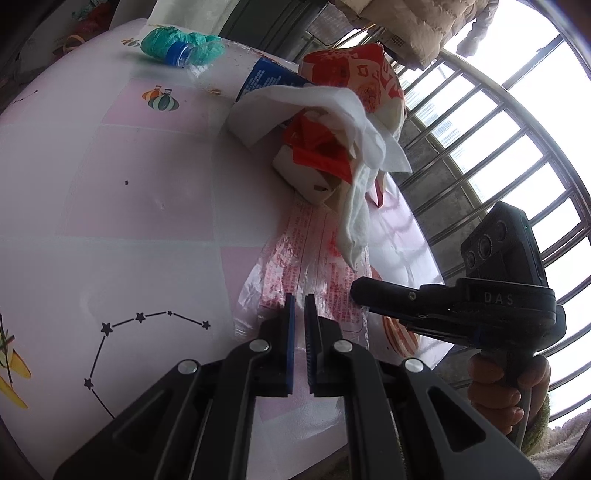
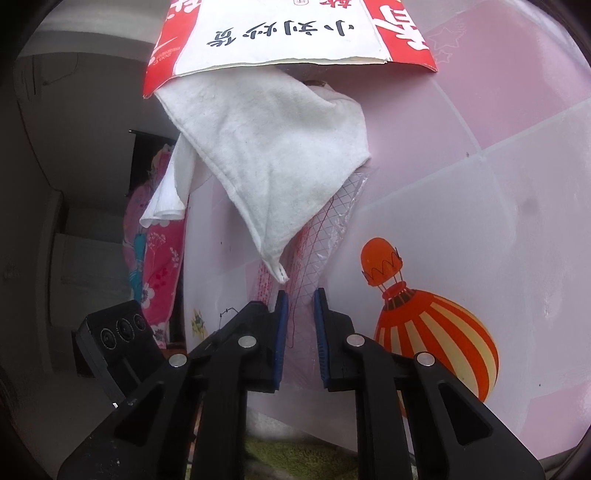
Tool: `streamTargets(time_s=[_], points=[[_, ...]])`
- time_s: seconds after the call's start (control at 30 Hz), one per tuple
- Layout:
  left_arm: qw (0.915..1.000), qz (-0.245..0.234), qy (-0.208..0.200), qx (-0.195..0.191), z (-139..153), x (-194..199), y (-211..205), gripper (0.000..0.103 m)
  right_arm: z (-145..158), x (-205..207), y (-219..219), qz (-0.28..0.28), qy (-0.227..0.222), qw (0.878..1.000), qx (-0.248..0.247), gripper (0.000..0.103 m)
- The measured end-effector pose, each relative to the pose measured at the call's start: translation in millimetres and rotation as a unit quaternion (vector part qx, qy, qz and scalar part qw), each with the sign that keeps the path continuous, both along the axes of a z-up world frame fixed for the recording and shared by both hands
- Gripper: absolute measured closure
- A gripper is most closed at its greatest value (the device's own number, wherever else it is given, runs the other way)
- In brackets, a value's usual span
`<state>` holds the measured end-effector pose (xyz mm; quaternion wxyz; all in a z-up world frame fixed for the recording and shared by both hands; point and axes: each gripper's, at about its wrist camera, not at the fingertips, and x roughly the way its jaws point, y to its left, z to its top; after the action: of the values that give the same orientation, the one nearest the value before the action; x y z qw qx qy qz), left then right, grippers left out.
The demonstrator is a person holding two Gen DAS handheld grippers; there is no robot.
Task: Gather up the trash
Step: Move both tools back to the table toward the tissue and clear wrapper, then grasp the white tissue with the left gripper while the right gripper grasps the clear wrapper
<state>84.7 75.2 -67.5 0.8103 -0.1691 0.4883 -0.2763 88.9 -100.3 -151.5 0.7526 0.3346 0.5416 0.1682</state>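
A clear printed plastic wrapper (image 1: 306, 266) is seen flat on the pink worktop (image 1: 140, 192), its near end between the narrowly parted jaws of the left gripper (image 1: 300, 299). The right gripper (image 2: 299, 295), jaws slightly spread, is held over the same wrapper. At 12 o'clock, a white tissue (image 2: 269, 155) is draped from a red-and-white paper bag (image 2: 280, 33)

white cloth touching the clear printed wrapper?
Touching. Left wrist view: white cloth tip lies on the clear printed wrapper; right wrist view shows it overlapping too.
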Motion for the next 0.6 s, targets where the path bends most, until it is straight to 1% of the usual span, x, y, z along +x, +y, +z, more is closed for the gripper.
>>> streamTargets(time_s=[0.07, 0.13, 0.2, 0.27, 0.37, 0.43, 0.5, 0.6], points=[[1.0, 0.0, 0.003, -0.009, -1, 0, 2, 0.098, -1, 0, -2, -0.001, 0.0, 1.0, -0.001, 0.096], [0.9997, 0.002, 0.009, -0.021, -2, 0, 5, 0.098, -1, -4, -7, -0.002, 0.0, 1.0, 0.0, 0.096], [0.9995, 0.012, 0.005, -0.028, 1, 1, 10, 0.098, 1, -6, -15, -0.005, -0.001, 1.0, 0.001, 0.097], [0.9989, 0.024, -0.009, -0.04, 10, 2, 15, 0.098, 1, -8, -17, -0.008, -0.001, 1.0, 0.003, 0.098], [0.9962, 0.046, -0.043, -0.06, 29, 8, 25, 0.098, 1, -8, -18, -0.012, -0.001, 1.0, 0.003, 0.098], [0.9935, 0.062, -0.064, -0.07, 41, 12, 31, 0.092, 1, -8, -21, -0.014, 0.0, 1.0, 0.005, 0.098], [0.9904, 0.078, -0.078, -0.083, 51, 19, 37, 0.069, 1, -9, -24, -0.014, 0.0, 1.0, 0.007, 0.098], [0.9886, 0.089, -0.083, -0.088, 60, 31, 40, 0.059, 2, -10, -27, -0.012, -0.002, 1.0, 0.006, 0.098]])
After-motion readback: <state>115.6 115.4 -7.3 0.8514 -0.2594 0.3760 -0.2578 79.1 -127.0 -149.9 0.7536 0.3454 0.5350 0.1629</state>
